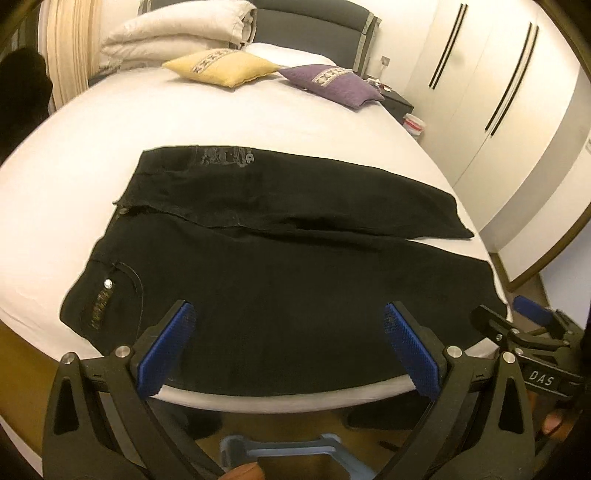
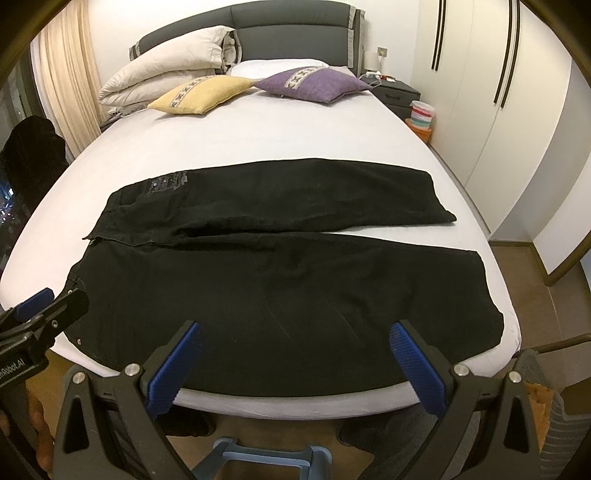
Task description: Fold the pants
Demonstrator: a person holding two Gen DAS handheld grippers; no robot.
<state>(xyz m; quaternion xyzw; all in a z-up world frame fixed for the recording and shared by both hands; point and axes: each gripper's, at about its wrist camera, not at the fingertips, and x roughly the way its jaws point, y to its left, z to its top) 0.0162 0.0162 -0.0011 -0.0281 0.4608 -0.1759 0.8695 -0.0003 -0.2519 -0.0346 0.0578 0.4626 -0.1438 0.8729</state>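
Bed (image 2: pixel 258 133), white fitted sheet, grey padded headboard (image 2: pixel 280 33) at the far end.

Pair of black denim pants (image 2: pixel 280 295), laid flat and unfolded across the foot of the bed, waistband toward the left, leg hems toward the right. The two legs lie side by side, the nearer one reaching the mattress edge, the farther one angled slightly away so a sliver of sheet shows between the hems. A pocket with a metal rivet (image 1: pixel 108 283) and a faded print near the far hip are visible.

Left gripper (image 1: pixel 288 347), black frame with blue textured pads, fingers spread wide, hovering above the near leg at the bed's edge, holding nothing. In the right wrist view it enters from the left (image 2: pixel 40 314), beside the waistband corner.

Right gripper (image 2: pixel 295 365), same make, fingers likewise spread wide and empty, poised over the near leg closer to the hem. In the left wrist view it appears at the right (image 1: pixel 532 321), just off the hem corner.

Yellow cushion (image 2: pixel 199 94) and purple cushion (image 2: pixel 310 85), both with a patterned band, side by side near the head of the bed.

Folded cream duvet (image 2: pixel 166 70), stacked against the headboard at left.

White wardrobe doors (image 2: pixel 498 122), with dark vertical handles, along the right wall.

Dark bedside table (image 2: pixel 399 92), right of the headboard.
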